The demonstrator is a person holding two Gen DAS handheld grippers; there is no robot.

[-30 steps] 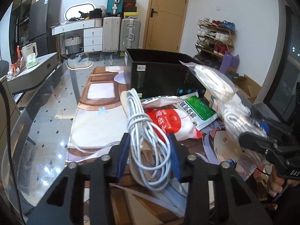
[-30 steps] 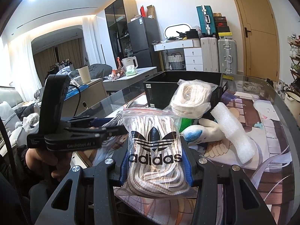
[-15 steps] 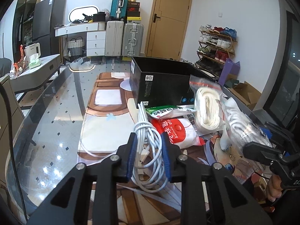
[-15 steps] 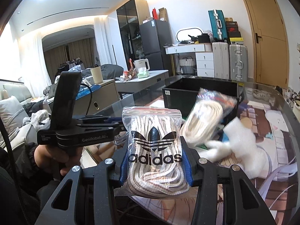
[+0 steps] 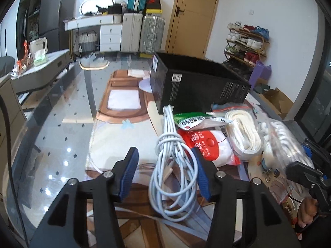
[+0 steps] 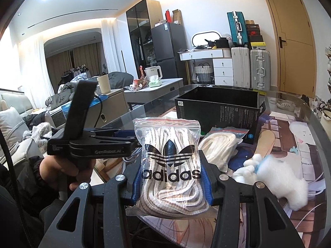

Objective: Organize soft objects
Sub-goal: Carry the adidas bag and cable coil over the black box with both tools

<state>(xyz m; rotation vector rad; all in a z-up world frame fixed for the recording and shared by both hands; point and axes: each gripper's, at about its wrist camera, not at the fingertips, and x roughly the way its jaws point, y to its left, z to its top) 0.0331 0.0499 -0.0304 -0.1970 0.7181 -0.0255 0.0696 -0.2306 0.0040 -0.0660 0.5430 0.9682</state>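
Observation:
My left gripper (image 5: 165, 171) is open; the coiled white cable (image 5: 175, 173) lies on the table mat between its fingers, against the right finger only. My right gripper (image 6: 170, 177) is shut on a clear Adidas zip bag of laces (image 6: 169, 165), held above the table edge. A second zip bag of white laces (image 5: 244, 132) (image 6: 219, 146), a red-and-white packet (image 5: 209, 146) and a green packet (image 5: 194, 119) lie before the open black box (image 5: 198, 84) (image 6: 223, 111). A white plush toy (image 6: 277, 177) lies to the right.
The glass table (image 5: 62, 128) carries a printed mat (image 5: 115, 140). The left gripper's body and hand (image 6: 82, 142) show at the left of the right wrist view. Suitcases (image 5: 142, 31), drawers and a door stand behind; a shoe rack (image 5: 248, 41) is at right.
My left gripper has opened and let go of the white cable, which now rests on the mat. The second lace bag has dropped to the table. The right gripper keeps its hold.

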